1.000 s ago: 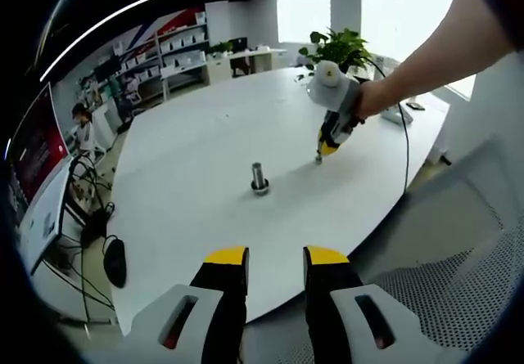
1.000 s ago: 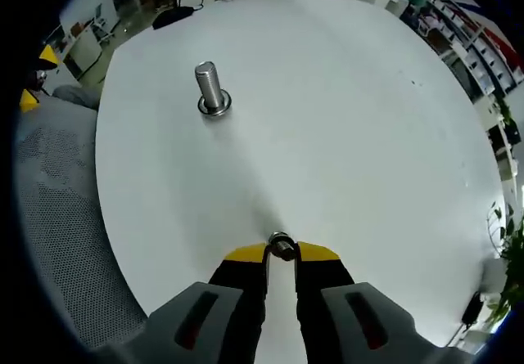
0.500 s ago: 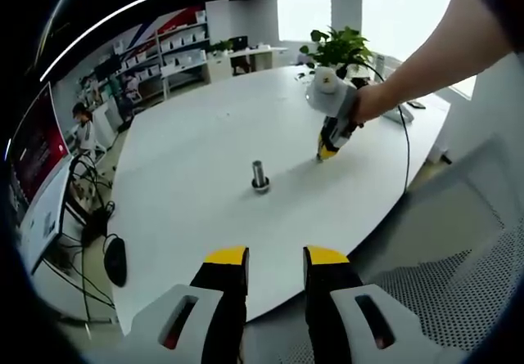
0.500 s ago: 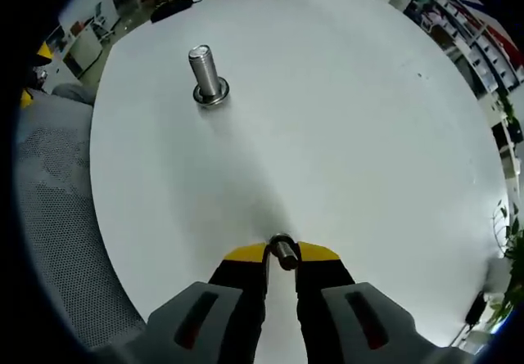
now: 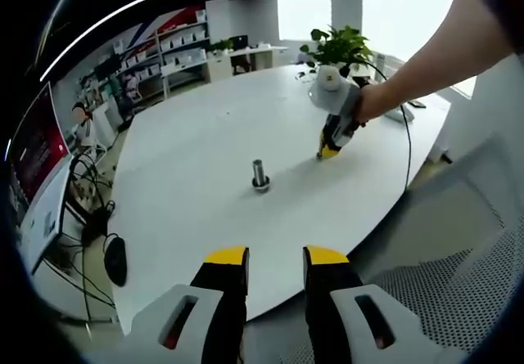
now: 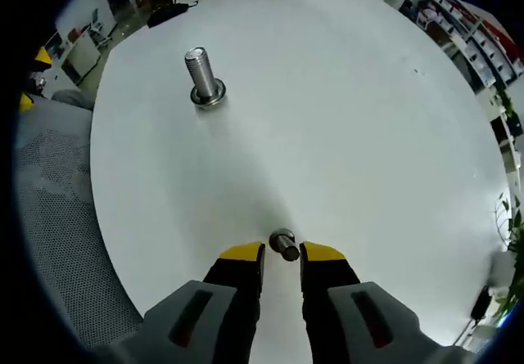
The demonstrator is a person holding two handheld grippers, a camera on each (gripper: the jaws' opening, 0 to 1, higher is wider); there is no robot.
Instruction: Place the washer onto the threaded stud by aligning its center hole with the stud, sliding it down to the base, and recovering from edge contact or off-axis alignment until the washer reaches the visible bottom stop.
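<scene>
Since half a second ago, right gripper parted, jaws now apart, washer free on the table just ahead of the tips, well apart from the upright stud. In the left gripper view, left gripper held off the table edge, jaws apart on nothing; right gripper tip-down beside the stud.

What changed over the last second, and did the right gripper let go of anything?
The right gripper opened its jaws, which had been shut around the small metal part; the part now sits between the spread tips. The threaded stud stayed upright on the white table, and the left gripper stayed open and back.
</scene>
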